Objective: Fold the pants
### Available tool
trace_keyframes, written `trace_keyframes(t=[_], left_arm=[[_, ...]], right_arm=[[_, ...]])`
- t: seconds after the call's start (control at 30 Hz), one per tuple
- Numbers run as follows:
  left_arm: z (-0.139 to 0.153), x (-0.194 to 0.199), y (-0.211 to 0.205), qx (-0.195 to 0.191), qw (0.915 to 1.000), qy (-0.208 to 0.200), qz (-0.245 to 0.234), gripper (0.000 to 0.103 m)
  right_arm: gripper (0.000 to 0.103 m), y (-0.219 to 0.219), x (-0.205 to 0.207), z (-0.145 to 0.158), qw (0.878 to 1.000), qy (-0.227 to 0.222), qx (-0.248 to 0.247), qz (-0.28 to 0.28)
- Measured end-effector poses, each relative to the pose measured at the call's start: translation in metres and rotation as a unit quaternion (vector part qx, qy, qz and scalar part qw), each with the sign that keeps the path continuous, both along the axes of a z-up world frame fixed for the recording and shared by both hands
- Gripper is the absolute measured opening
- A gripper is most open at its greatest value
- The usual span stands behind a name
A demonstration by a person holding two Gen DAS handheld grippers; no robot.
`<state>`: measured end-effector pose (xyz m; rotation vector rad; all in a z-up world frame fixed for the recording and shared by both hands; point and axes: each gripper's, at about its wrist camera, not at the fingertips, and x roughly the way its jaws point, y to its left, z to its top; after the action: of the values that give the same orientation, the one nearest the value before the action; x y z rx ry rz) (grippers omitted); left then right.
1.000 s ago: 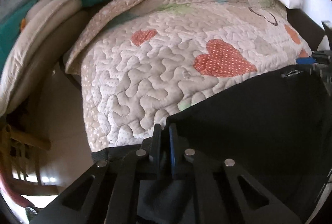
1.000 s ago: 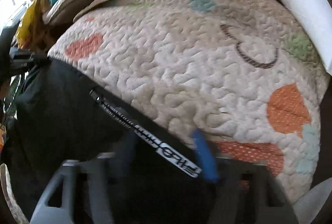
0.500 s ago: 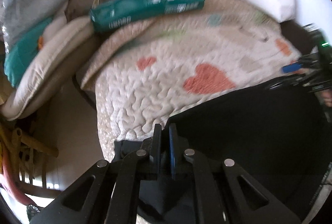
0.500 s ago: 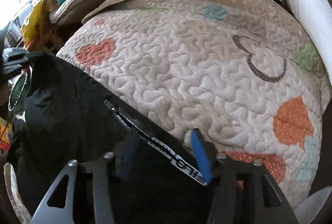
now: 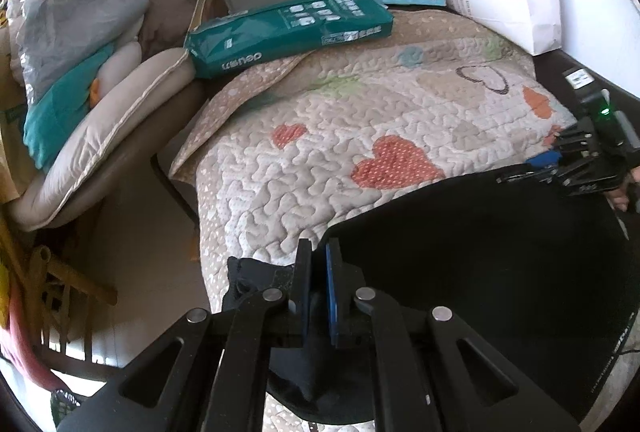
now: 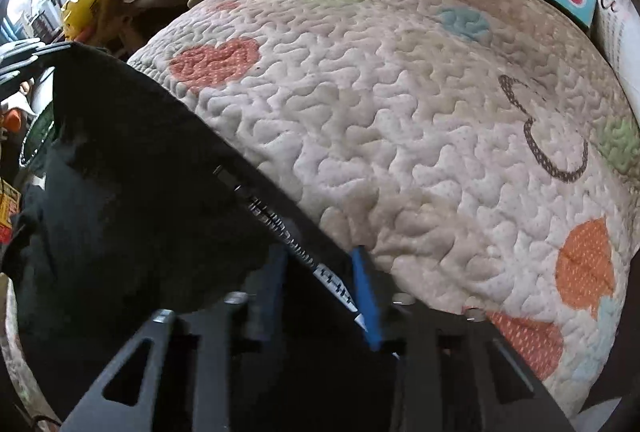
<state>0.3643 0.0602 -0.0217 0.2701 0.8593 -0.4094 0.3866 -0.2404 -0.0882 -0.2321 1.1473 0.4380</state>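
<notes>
The left gripper [image 5: 316,268] is clamped tight on a bunched corner of the black pants [image 5: 480,252], the cloth pinched between its narrow jaws. The right gripper [image 6: 320,284] straddles the printed waistband edge of the same pants, its jaws closing around the fabric with a gap remaining. The pants spread between the two tools across the near part of a quilted heart-patterned blanket [image 6: 400,112]; a green paper pack [image 5: 288,28] lies at the blanket's far end.
</notes>
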Motion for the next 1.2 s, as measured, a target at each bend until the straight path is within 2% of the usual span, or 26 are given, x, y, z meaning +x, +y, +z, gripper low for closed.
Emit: trace_keyframes(t=[0.1,0.4,0.57,0.7,0.97,1.2], left_arm=[[-0.001,-0.006,-0.001,0.014,0.9999,-0.005,0.002,0.007],[0.025,-0.045,0.009,0.007,0.9995,-0.026,0.017,0.007],[0.04,-0.084,0.014,0.004,0.999,-0.041,0.02,0.007],[0.042,-0.119,0.018,0.012,0.9983,-0.051,0.025,0.007],[0.017,-0.192,0.029,0.031,0.998,-0.042,0.036,0.007],[-0.033,-0.241,0.031,0.067,0.9969,-0.012,0.041,0.007]], right_arm=[[0.004,-0.003,-0.008,0.009,1.0,-0.004,-0.002,-0.017],[0.004,0.002,-0.046,0.058,0.997,-0.054,-0.002,-0.051],[0.004,0.009,-0.088,0.089,0.996,-0.074,-0.006,-0.048],[0.004,0.02,-0.129,0.098,0.996,-0.075,-0.015,-0.04],[0.004,0.042,-0.216,0.085,0.998,-0.048,-0.014,-0.035],[0.004,0.057,-0.272,0.047,0.999,0.0,-0.008,-0.046]])
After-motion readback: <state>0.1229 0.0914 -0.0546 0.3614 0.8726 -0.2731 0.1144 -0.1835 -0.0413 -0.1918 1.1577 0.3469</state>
